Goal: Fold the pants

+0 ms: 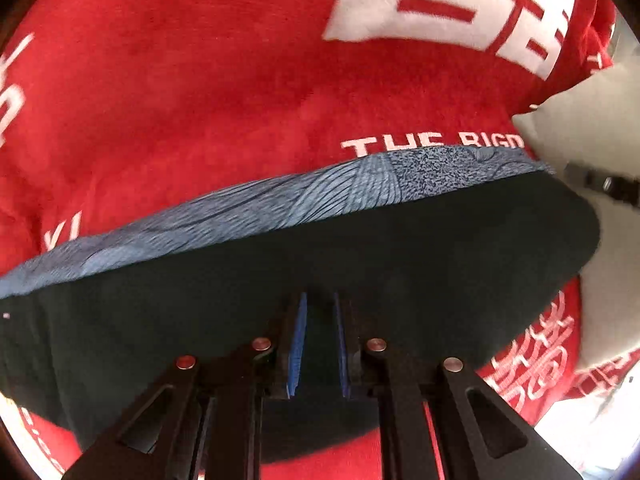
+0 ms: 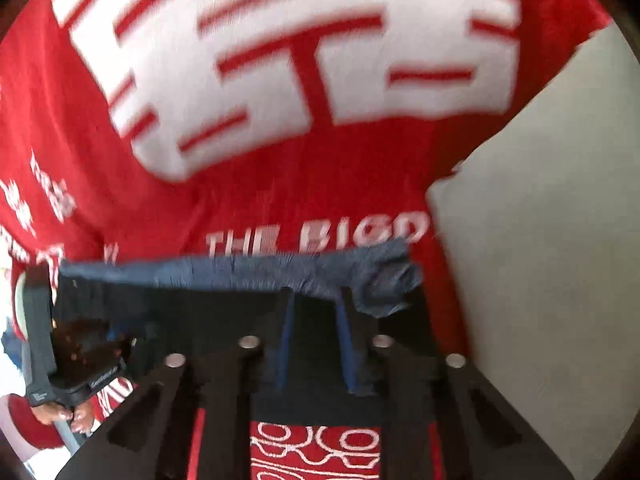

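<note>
Pants mid-fold, both claws engaged on the dark cloth over the red blanket.

Left wrist view: your left claw has its blue pads set a little apart with dark cloth of the pants running between them; I judge it pinching that layer. A patterned blue band along the far edge lies crosswise, its long axis running left to right, over the red blanket. Right wrist view: your right claw likewise pinches the dark cloth of the pants, whose bunched blue end sits just beyond the right finger. The same edge runs left to right, and the other tool shows at far left. Judgement: one fold is under way; laying down, smoothing and any further fold remain.
</note>
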